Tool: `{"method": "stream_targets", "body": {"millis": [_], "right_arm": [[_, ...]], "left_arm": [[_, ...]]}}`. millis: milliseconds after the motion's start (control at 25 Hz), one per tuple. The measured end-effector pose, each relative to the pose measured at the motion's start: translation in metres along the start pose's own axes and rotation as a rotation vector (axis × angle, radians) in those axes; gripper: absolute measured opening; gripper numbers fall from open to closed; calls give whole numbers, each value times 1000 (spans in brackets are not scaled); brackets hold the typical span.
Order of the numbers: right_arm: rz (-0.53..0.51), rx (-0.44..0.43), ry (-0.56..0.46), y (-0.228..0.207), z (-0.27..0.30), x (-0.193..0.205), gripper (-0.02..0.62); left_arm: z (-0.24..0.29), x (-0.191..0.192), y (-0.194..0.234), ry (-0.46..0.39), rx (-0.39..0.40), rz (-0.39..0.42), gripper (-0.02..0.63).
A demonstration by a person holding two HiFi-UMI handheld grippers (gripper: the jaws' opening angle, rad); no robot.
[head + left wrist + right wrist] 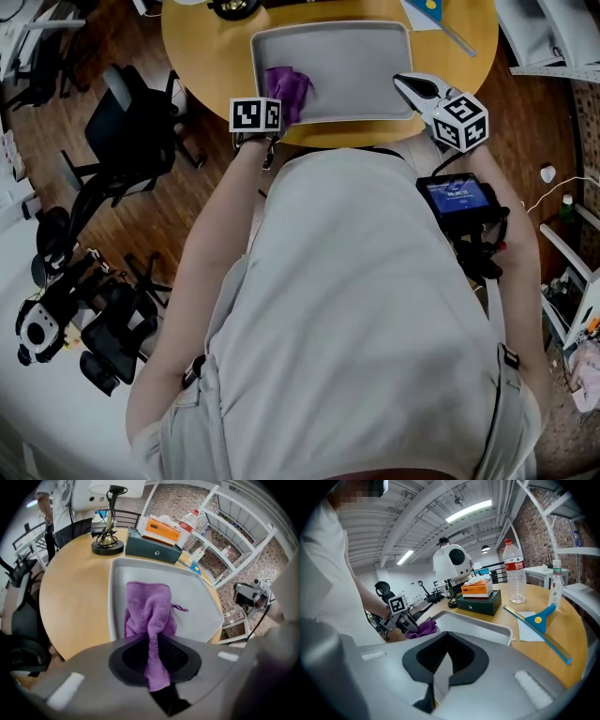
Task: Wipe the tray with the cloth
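A grey tray [356,66] lies on the round wooden table [202,47]. A purple cloth [288,89] rests on the tray's near left part. My left gripper [279,105] is shut on the cloth; in the left gripper view the cloth [147,611] runs up between the jaws of the left gripper [152,641] and spreads onto the tray [197,606]. My right gripper [405,86] sits at the tray's near right corner. In the right gripper view a thin grey strip of the tray's rim [473,625] shows pinched in the right gripper [443,660].
Behind the tray stand a lamp base [108,545] and a dark green box [153,547] with an orange tissue box [161,529] on top. A water bottle [516,571] and a blue squeegee [541,620] lie to the right. Office chairs [122,131] stand on the floor at left.
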State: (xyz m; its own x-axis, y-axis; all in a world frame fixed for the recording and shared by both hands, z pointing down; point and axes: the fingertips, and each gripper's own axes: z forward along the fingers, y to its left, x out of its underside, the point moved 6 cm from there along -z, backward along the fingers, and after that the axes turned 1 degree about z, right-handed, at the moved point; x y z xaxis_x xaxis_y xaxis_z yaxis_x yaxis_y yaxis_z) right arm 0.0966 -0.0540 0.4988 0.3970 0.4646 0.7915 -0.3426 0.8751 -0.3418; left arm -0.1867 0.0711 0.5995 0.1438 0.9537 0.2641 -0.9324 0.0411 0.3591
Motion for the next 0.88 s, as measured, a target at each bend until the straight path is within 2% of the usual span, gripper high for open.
{"method": "stream_targets", "body": {"millis": [160,280,440,480,560,640,800,880], "right_arm": [[-24,-13,9,5,1,-15,2],[-35,-13,12,9,19,-9,3],[-44,-4,19,12,31,-7,2],[-45,-6,19,13,35,-9,2],[-46,-15,21,14,41,-11,3],[-44,-18,25,14,40,-9,3],[-38,-12,24,13,37,-6,2],[-39,-16,22,14,38,-7,2]], "left_arm": [[-14,-2,4,42,-104,145,48],[-1,8,14,70,-185,244,48],[-4,6,35,44,-302,328,48],[-8,4,40,39,-300,317,48],[-10,4,36,18,-198,259,48],[-9,3,24,-8,-120,240,46],[-25,-6,10,-91,-98,248,46],[-41,-14,15,-170,-96,201,46]]}}
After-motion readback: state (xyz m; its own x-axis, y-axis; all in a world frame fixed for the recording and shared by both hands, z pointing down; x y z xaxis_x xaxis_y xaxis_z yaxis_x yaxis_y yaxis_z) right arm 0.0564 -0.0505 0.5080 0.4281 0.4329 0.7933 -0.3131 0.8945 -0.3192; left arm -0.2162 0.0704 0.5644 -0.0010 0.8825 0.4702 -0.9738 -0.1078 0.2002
